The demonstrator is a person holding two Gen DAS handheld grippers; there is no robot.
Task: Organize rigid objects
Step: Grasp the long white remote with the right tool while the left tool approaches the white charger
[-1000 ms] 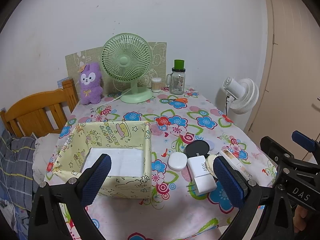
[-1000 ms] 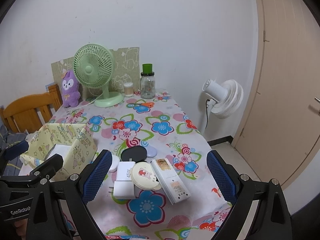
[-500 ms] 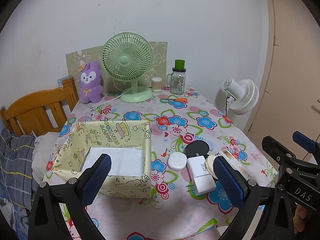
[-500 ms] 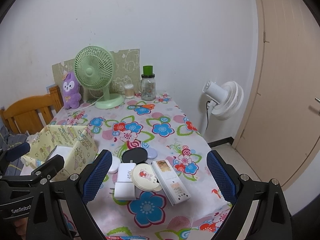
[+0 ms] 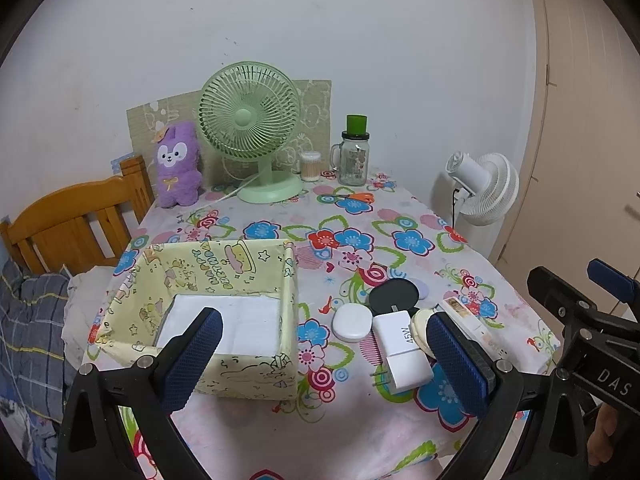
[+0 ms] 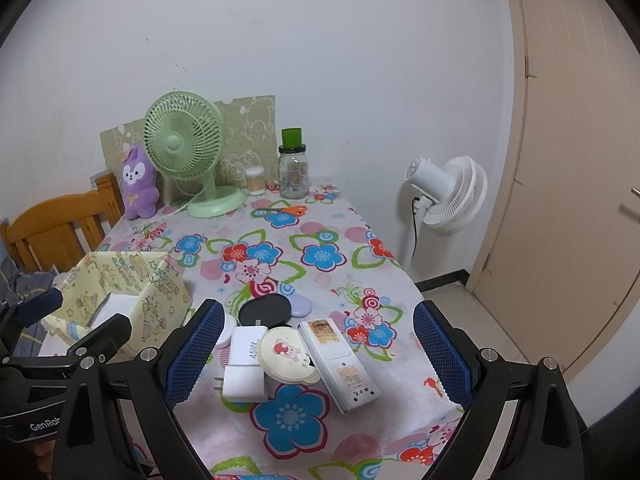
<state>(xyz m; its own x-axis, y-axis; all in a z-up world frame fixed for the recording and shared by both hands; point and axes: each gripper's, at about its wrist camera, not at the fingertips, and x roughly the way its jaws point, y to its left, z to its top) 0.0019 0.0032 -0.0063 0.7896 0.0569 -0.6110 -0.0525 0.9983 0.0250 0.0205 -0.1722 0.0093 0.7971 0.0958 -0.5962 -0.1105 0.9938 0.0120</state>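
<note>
Both the left hand-held gripper (image 5: 320,354) and right hand-held gripper (image 6: 316,350) are held released above the bench (image 6: 320,432), nothing grasped yet; pickup of the white charger (image 6: 244,364), beside the yellow box (image 5: 208,280), is judged next.

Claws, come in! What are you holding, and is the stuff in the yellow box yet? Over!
Left claw open, holding nothing. Right claw open, holding nothing. Charger, round case and the rest lie on the table beside the yellow box, not in it. Nothing in the way.
</note>
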